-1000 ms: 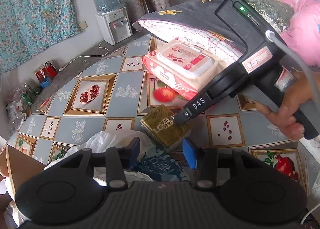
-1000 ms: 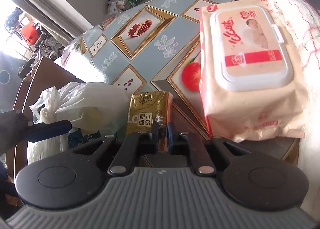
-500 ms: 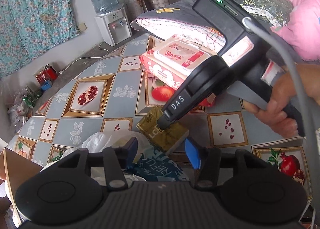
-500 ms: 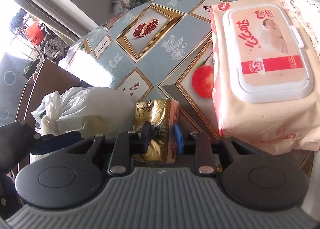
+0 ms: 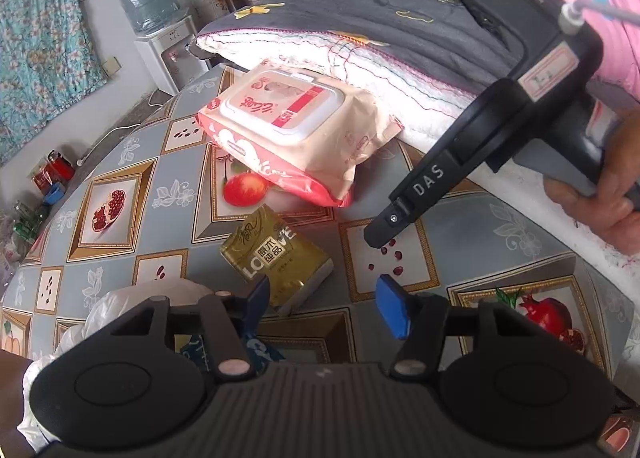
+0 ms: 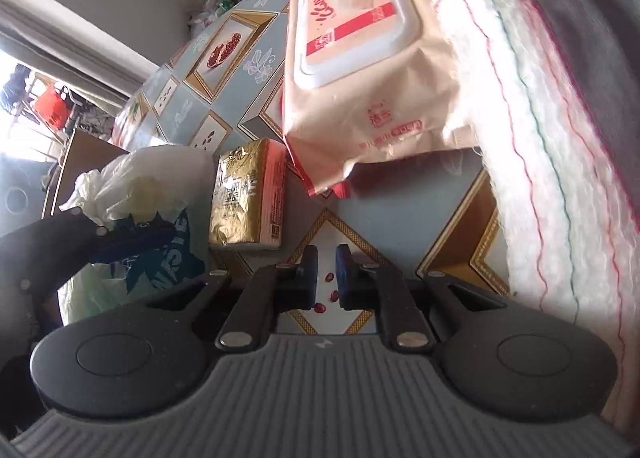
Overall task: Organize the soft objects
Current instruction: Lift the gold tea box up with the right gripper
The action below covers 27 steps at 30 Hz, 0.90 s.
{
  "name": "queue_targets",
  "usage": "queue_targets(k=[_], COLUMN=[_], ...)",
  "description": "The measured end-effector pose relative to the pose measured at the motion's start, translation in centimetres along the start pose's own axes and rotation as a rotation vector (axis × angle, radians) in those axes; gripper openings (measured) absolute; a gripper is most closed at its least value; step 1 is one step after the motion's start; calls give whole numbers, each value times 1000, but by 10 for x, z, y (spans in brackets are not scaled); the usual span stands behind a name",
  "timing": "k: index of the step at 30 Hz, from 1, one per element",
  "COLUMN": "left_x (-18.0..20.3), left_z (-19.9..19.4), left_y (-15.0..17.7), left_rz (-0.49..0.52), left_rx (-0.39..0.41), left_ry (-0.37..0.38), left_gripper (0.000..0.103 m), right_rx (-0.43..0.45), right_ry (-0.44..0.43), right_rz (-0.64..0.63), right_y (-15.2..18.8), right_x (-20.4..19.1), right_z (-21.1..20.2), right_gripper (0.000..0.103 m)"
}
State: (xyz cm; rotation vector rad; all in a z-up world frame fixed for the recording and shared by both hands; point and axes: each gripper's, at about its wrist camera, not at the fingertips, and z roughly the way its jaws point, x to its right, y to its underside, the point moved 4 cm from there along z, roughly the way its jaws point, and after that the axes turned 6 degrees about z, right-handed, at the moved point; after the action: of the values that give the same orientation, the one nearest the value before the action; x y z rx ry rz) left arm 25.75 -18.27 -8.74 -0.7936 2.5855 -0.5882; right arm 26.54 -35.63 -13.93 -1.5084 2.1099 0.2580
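Left wrist view: hovering over the near edge of the table (image 5: 132, 161) with the left gripper (image 5: 326, 304), spread wide and just been opening further, clutching nothing, only patterned tablecloth in the gap. Just beyond its left finger, lying flat and askew, the gold tissue pack (image 5: 276, 258), free of both tools. Further in toward the far edge, the wet-wipes pack (image 5: 296, 133), tilted, leaning on the folded quilt (image 5: 380, 37) along the table's right side. At the near left edge, a white plastic bag (image 5: 120, 306), bunched up beside the tissue pack. Coming in from the right, held in a hand (image 5: 600, 201), the right gripper (image 5: 382, 232), pointing steeply down at bare tablecloth well right of the tissue pack. Over to the right wrist view: clenched almost together, just been closing, empty, with printed red seeds showing through the slit.
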Motion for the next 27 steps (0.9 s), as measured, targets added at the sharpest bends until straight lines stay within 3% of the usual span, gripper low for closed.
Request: queue_targets(k=[5,7,9,13,20,27], left_x=[-13,-22,-31,-42,-45,-41], left_z=[15,21,28,41,59,59], left_y=[-3,-1,2,6,2,-2], left_rz=[-45,-75,-115,-181,-213,-253], left_rx=[-49,-74,-103,-140,-175,-178], left_ry=[-16,-16,-5,36,77,74], left_gripper=[60,60,60,60,59,61], right_rx=[39,41,39,13,-24,-9], right_ry=[-101,-128,-137,-137,-158,-175], right_rz=[17,14,12,26,73,85], right_y=[-8,-14,-20,-27,-33,-26], right_x=[-9,-18,-24,-31,-29,-24], right_z=[-7,-4,2,21,44,40], right_gripper=[13,19,24,25,27,29])
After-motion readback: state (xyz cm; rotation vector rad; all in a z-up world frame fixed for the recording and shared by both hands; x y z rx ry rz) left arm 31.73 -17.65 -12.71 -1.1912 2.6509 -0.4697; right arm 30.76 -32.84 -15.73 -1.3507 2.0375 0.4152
